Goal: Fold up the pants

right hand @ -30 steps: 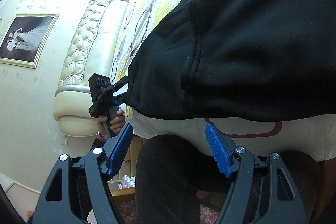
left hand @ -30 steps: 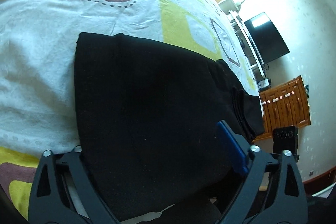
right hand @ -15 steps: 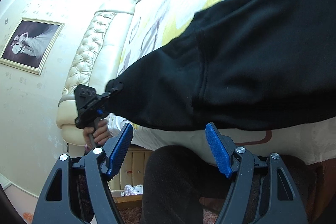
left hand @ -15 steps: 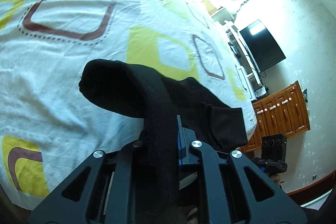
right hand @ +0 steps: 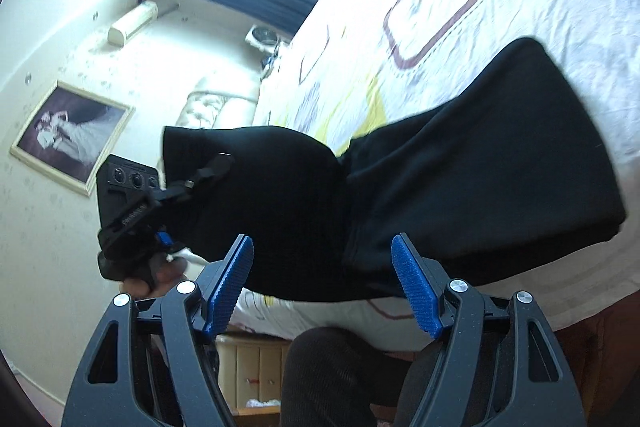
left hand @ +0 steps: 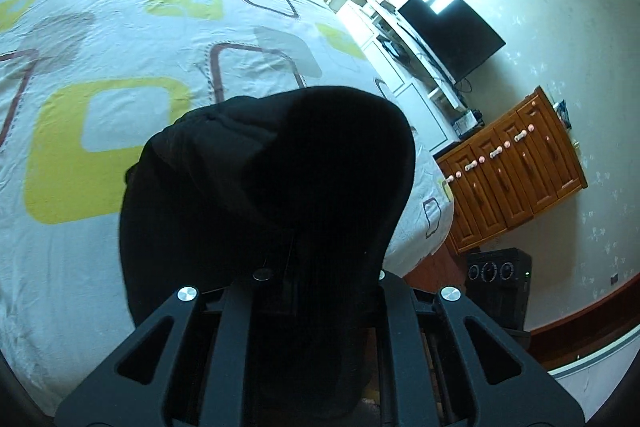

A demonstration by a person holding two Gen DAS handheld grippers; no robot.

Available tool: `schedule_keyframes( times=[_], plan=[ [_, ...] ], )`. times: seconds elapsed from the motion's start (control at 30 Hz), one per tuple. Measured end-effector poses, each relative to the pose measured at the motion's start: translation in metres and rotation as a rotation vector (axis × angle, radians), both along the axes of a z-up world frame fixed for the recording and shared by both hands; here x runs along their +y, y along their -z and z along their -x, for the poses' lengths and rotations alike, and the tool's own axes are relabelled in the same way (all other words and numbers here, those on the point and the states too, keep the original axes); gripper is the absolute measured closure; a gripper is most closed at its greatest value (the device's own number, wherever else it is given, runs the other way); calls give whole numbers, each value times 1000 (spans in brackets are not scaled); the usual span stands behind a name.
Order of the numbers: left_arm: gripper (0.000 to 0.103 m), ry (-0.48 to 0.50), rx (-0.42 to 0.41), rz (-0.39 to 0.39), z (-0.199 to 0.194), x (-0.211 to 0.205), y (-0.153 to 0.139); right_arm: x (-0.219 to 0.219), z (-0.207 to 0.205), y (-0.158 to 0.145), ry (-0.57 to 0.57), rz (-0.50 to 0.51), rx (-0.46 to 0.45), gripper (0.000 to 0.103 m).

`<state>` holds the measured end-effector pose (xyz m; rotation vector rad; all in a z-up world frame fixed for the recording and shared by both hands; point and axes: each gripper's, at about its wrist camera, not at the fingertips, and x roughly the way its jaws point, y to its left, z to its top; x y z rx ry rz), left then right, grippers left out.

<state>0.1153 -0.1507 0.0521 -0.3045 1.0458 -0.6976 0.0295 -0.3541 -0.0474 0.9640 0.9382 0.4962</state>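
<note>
The black pants (right hand: 460,187) lie partly on the bed near its front edge. My left gripper (right hand: 212,167) is shut on one end of the pants and holds it lifted above the bed. In the left wrist view the black cloth (left hand: 280,195) drapes over that gripper and hides its fingertips. My right gripper (right hand: 322,285) is open and empty, just in front of the hanging lower edge of the pants, touching nothing.
The bed sheet (left hand: 100,75) is white with yellow and brown squares. A wooden cabinet (left hand: 516,171), a black speaker (left hand: 498,279) and a TV (left hand: 452,31) stand right of the bed. A padded headboard (right hand: 216,103) and my knee (right hand: 332,375) show in the right wrist view.
My left gripper closed on the end of the pants and raised it up off the bed, pulling the cloth over itself. My right gripper stayed open and shifted back.
</note>
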Motion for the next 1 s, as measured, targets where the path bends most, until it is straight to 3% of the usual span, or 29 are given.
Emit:
schedule_keyframes(
  times=[0.13, 0.37, 0.53, 0.57, 0.63, 0.67, 0.7, 0.83, 1.0],
  plan=[
    [91, 47, 45, -71, -2, -63, 46, -33, 7, 2, 78, -22, -2, 32],
    [86, 53, 98, -243, -8, -124, 118, -76, 11, 21, 183, -48, 29, 32],
    [62, 42, 85, -163, -3, -134, 113, -94, 12, 41, 206, -61, 75, 32],
    [61, 49, 82, -138, 0, -134, 107, -97, 13, 45, 201, -78, 76, 25],
    [57, 52, 66, -94, 5, -125, 94, -100, 15, 51, 209, -93, 84, 23],
    [44, 51, 55, -57, 7, -118, 87, -101, 15, 52, 205, -93, 88, 23],
    [37, 45, 43, -25, 10, -110, 81, -105, 16, 54, 204, -109, 78, 23],
    [33, -12, -14, 35, 20, -61, 61, -105, 9, 52, 178, -59, 83, 23],
    [25, -145, -27, 30, 32, 8, 68, -88, -11, 63, 111, 10, 116, 23]
  ],
)
